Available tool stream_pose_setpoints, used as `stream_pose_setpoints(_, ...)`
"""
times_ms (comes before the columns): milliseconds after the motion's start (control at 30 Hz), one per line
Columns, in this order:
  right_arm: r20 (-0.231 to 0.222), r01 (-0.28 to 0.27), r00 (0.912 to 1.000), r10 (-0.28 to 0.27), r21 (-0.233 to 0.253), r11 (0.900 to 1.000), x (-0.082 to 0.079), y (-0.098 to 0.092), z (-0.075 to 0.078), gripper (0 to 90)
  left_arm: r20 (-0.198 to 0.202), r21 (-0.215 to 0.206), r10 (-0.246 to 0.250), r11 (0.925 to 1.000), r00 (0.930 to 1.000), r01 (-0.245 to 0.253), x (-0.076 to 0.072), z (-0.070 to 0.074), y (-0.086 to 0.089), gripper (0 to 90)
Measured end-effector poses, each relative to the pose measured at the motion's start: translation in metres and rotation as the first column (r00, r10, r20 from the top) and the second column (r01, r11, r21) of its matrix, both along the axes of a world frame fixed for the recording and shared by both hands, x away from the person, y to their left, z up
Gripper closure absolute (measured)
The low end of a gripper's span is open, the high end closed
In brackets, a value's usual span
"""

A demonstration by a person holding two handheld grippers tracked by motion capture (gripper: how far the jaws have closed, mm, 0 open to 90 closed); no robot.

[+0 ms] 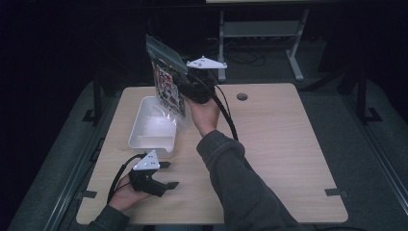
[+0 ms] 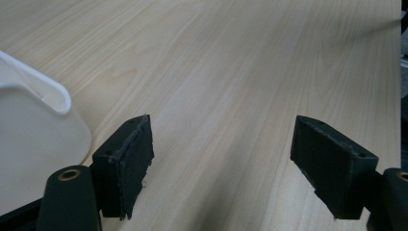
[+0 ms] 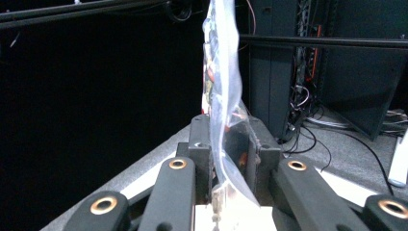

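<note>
Printed bag (image 1: pixel 168 89) pinched in right tool (image 1: pixel 185 86) – above tub (image 1: pixel 144 137)

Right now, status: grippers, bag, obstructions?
Right gripper shut on printed plastic bag, held up over white tub. Left gripper open, empty, low over wooden table near the tub. No obstructions visible.

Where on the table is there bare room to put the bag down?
The widest free patch is the right half of the table, from the sleeve to the right edge, below the round hole. The left is crowded: the white tub, the bag in the right tongs, the open left tongs.
</note>
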State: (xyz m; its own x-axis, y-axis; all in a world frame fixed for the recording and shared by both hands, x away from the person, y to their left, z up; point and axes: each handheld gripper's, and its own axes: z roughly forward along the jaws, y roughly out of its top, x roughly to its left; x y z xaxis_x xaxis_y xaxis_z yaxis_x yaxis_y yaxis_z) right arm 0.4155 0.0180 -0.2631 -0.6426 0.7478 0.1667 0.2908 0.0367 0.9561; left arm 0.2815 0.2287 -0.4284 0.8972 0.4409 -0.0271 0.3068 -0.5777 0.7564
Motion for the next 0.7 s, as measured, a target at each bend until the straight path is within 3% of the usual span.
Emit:
stream_pose_setpoints(333, 0.008, 0.022, 0.9997, -0.022, 0.029, 0.999, 0.012, 0.027, -0.01, 75.5, -0.006, 0.002, 0.009, 1.0, 0.9999, -0.009, 0.001, -0.001, 0.005, 21.8)
stream_pose_setpoints(700, 0.003, 0.045, 0.999, -0.045, 0.012, 0.999, 0.027, 0.054, -0.04, 75.6, -0.012, 0.005, 0.009, 0.9999, 0.9999, -0.009, 0.002, -0.002, 0.009, 21.8)
